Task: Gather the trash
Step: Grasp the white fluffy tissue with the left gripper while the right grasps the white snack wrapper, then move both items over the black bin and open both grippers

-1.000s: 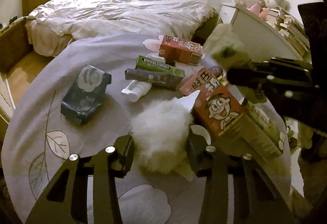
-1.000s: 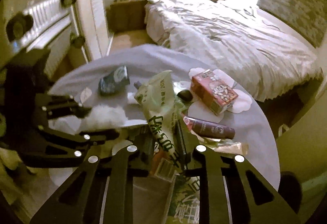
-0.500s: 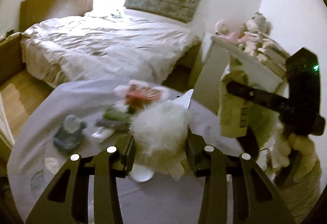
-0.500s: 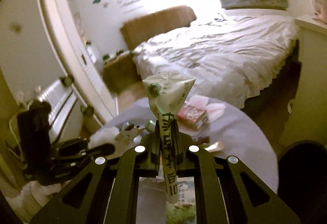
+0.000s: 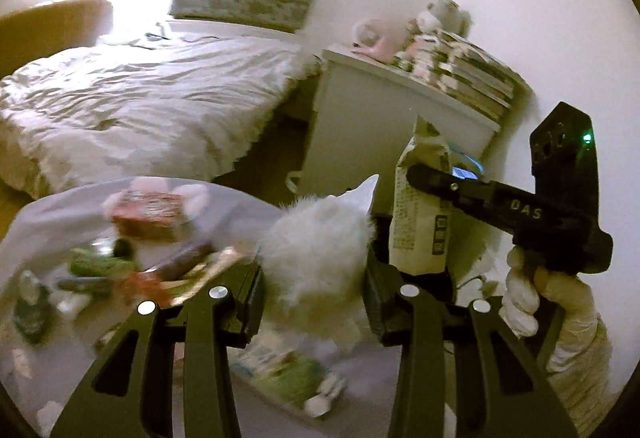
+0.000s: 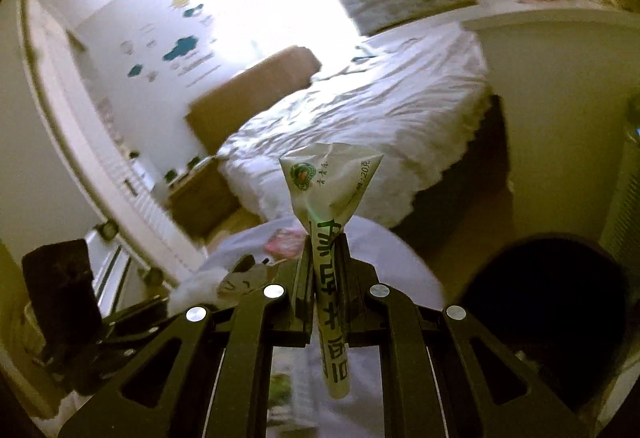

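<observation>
My right claw [image 6: 323, 280] is pinched almost flat on a thin pale-green snack wrapper [image 6: 328, 194], which stands up past the tips towards twelve o'clock and hangs below them towards six; the grip is only on the middle of a slick film, so I judge that a fast swing could let it slide out or fold over and drop short of any bin. My left claw [image 5: 314, 278] sits at a middling width around a fluffy white wad [image 5: 316, 258], tissue or fur I cannot tell, with the pads pressing into its sides; it is soft and compressible, so I reckon it could squeeze out or shed pieces if I jolt it. In the left view the right claw and the gloved hand [image 5: 532, 298] holding it sit at three o'clock, the wrapper just beside the white wad, and I think the two loads could brush or knock together if I bring them closer. Out at nine o'clock the round counter [image 5: 48, 206] with its pale cloth carries more litter: a red carton [image 5: 148, 216], green packets [image 5: 96, 264], other blurred bits. A dark round shape [image 6: 548, 298] at four o'clock in the right view may be a bin, though I cannot say; misjudging it would mean a miss onto the floor
</observation>
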Available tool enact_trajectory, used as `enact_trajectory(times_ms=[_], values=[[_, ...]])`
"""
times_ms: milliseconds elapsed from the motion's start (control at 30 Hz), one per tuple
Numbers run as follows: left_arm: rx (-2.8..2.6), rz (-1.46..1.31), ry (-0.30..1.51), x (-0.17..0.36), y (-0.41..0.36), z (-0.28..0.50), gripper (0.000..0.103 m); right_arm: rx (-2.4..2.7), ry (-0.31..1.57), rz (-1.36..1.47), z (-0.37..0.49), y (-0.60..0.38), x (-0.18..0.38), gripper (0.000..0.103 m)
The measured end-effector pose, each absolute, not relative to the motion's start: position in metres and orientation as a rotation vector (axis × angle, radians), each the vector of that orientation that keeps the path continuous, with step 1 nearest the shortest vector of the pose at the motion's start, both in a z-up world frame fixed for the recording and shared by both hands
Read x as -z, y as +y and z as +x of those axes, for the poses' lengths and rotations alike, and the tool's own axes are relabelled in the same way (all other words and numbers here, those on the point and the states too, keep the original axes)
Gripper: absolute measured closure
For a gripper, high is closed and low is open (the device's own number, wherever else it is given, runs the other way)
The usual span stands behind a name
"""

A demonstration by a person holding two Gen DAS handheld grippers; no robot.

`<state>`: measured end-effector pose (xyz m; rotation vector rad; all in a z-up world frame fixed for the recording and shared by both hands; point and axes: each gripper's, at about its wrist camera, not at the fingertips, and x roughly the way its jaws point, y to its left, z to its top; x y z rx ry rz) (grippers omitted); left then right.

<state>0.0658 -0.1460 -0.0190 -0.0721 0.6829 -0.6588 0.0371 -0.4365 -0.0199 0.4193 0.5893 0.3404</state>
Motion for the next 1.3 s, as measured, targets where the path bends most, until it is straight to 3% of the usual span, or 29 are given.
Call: enact_trajectory(times_ms=[467, 1067, 1100, 1133, 1167, 1233, 1300], values=[[0.811, -0.095, 0.776, 0.053, -0.243, 0.093, 0.062, -0.118, 0.673, 0.533, 0.028, -0.530, 0.085, 0.092], [0.834, 0.012, 0.787, 0.065, -0.303, 0.095, 0.059, 0.008, 0.751, 0.565, 0.033, -0.563, 0.134, 0.091], [0.828, 0.019, 0.779, 0.064, -0.304, 0.094, 0.056, 0.018, 0.758, 0.567, 0.033, -0.565, 0.136, 0.089], [0.820, 0.025, 0.774, 0.063, -0.305, 0.093, 0.049, 0.026, 0.762, 0.567, 0.033, -0.568, 0.137, 0.081], [0.815, 0.030, 0.766, 0.061, -0.305, 0.091, 0.045, 0.036, 0.764, 0.569, 0.031, -0.569, 0.137, 0.064], [0.802, 0.034, 0.742, 0.056, -0.305, 0.088, 0.023, 0.055, 0.750, 0.595, 0.025, -0.571, 0.137, 0.043], [0.787, 0.044, 0.704, 0.048, -0.301, 0.082, 0.018, 0.059, 0.741, 0.604, 0.022, -0.573, 0.136, 0.040]])
